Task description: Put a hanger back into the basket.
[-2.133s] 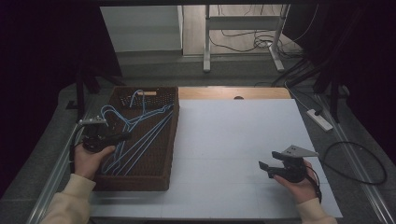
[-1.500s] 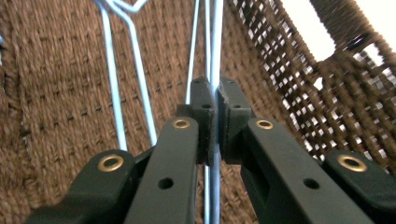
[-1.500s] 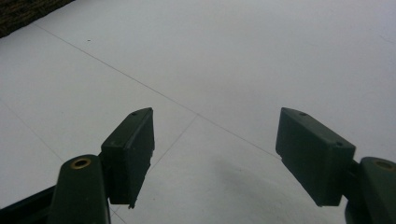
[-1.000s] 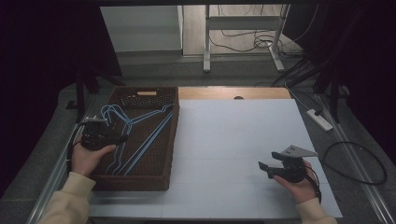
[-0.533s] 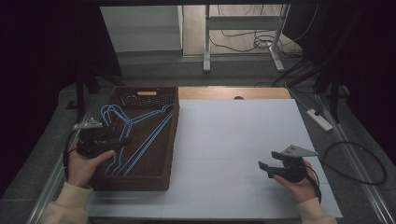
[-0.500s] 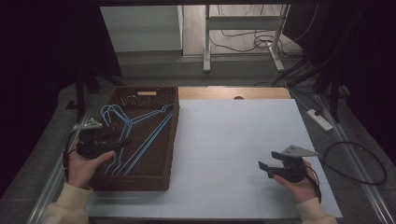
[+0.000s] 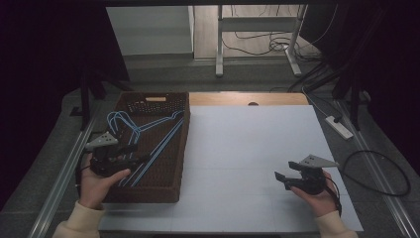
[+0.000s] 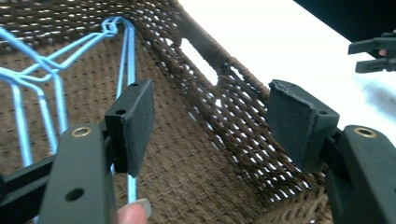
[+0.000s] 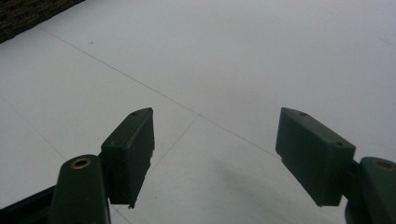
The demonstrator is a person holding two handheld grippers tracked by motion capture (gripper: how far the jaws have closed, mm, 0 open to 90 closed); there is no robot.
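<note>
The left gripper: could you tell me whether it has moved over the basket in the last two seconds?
Yes. The left gripper has drawn back along the basket, away from its far wall.

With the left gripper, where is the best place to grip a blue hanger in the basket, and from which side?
Probably the long straight bar of a blue hanger, taken from above. The hangers lie flat on the woven basket floor, and its walls block a sideways approach. The left gripper is open over the basket, one finger beside a blue wire, so straddling it looks simplest.

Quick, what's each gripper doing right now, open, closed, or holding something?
Left gripper: open, holding nothing, inside the woven basket beside the blue hangers.
Right gripper: open, holding nothing, above the white table.
</note>
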